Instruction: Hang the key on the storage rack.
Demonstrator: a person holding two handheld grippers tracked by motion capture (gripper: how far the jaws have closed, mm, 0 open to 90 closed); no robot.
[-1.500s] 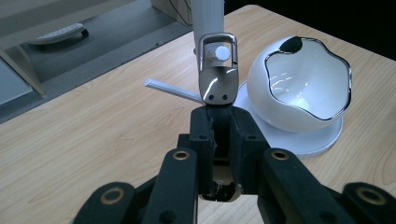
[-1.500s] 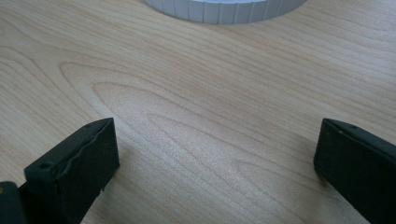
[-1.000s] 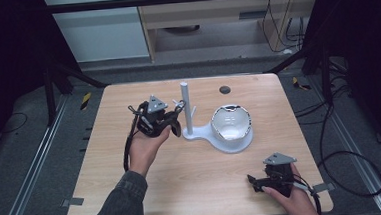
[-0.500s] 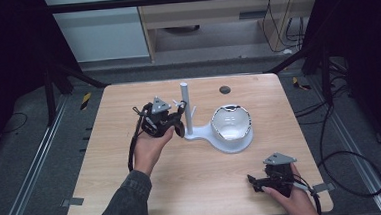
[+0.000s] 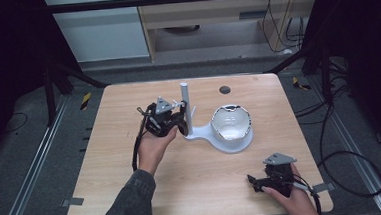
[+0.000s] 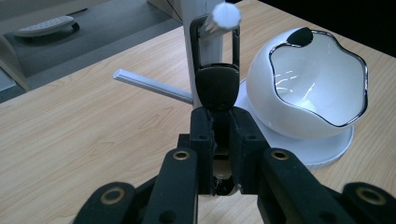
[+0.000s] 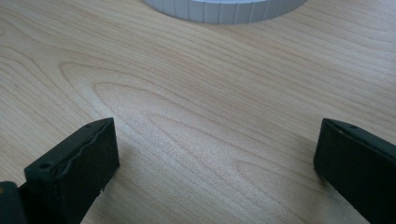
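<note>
My left gripper (image 6: 219,122) is shut on a black tag with a metal loop (image 6: 217,86). The loop sits around the tip of a white peg (image 6: 226,14) that sticks out from the white stand's post (image 6: 198,44). In the high view the left gripper (image 5: 180,122) is right against the post (image 5: 186,105). A white bowl with a chrome rim (image 5: 232,127) rests on the stand's round base. My right gripper (image 5: 254,181) lies near the table's front right corner, open, with bare wood between its jaws (image 7: 215,158).
A second thin white peg (image 6: 149,86) juts sideways from the post, low over the table. The base's ribbed white edge (image 7: 224,9) lies ahead of the right gripper. A small dark round hole (image 5: 224,90) marks the table's far side.
The left gripper has edged a little to the right, closer to the post, still holding the tag. The right gripper has stayed put.
</note>
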